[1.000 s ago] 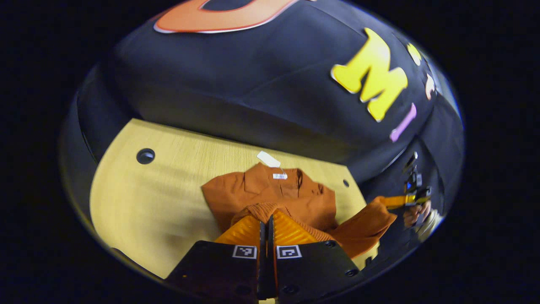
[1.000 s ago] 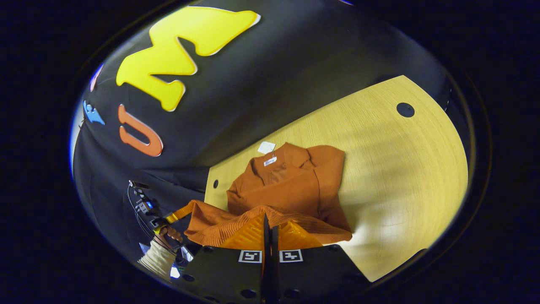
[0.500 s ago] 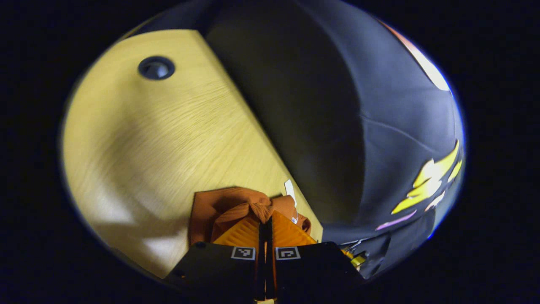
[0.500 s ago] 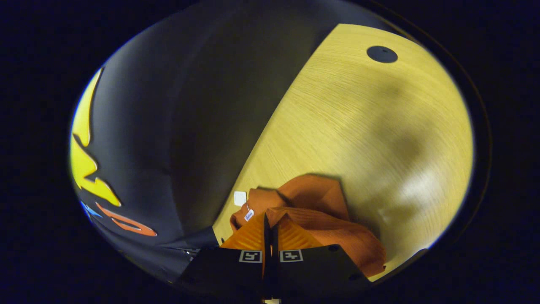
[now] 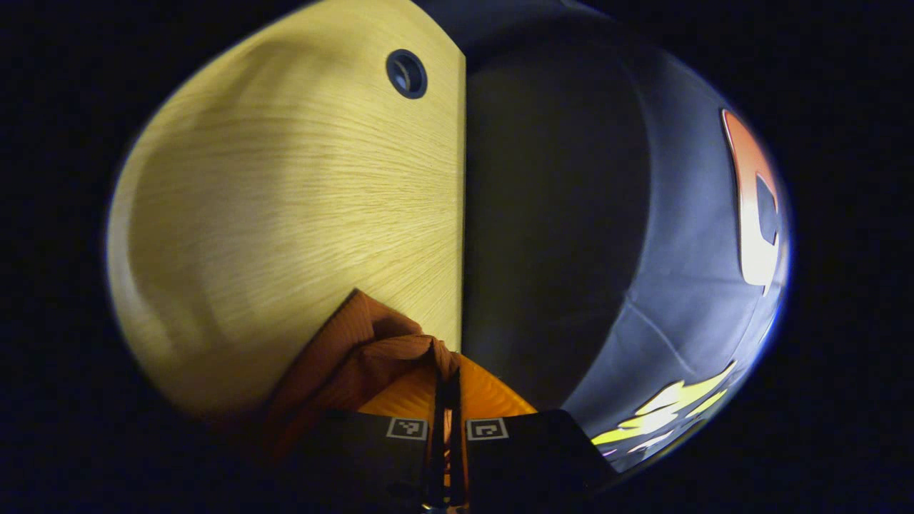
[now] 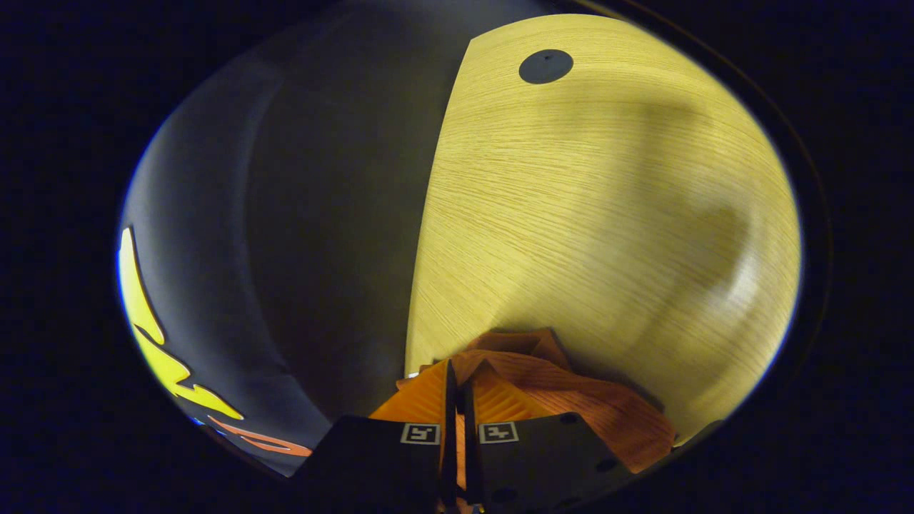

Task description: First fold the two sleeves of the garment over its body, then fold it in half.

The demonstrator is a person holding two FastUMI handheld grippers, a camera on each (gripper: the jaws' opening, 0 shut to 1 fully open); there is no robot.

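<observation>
The garment (image 5: 343, 357) is a rust-orange knit top lying on the light wooden table (image 5: 285, 200). In the left gripper view its ribbed edge bunches up right at my left gripper (image 5: 448, 371), which is shut on the cloth. In the right gripper view the garment (image 6: 571, 392) spreads to the right of my right gripper (image 6: 457, 371), shut on a ribbed edge of it. Both grippers sit close to the table's edge by the booth wall. Most of the garment is hidden beneath the grippers.
The table's straight edge (image 5: 460, 214) meets the black booth wall (image 5: 557, 214). A round cable hole (image 5: 406, 73) sits near that edge in the left gripper view, and another cable hole (image 6: 545, 66) shows far off in the right gripper view.
Both grippers have carried the garment's lower edge forward over its body toward the collar and the table's far edge, and swung lower. The collar and tag have gone from sight.
</observation>
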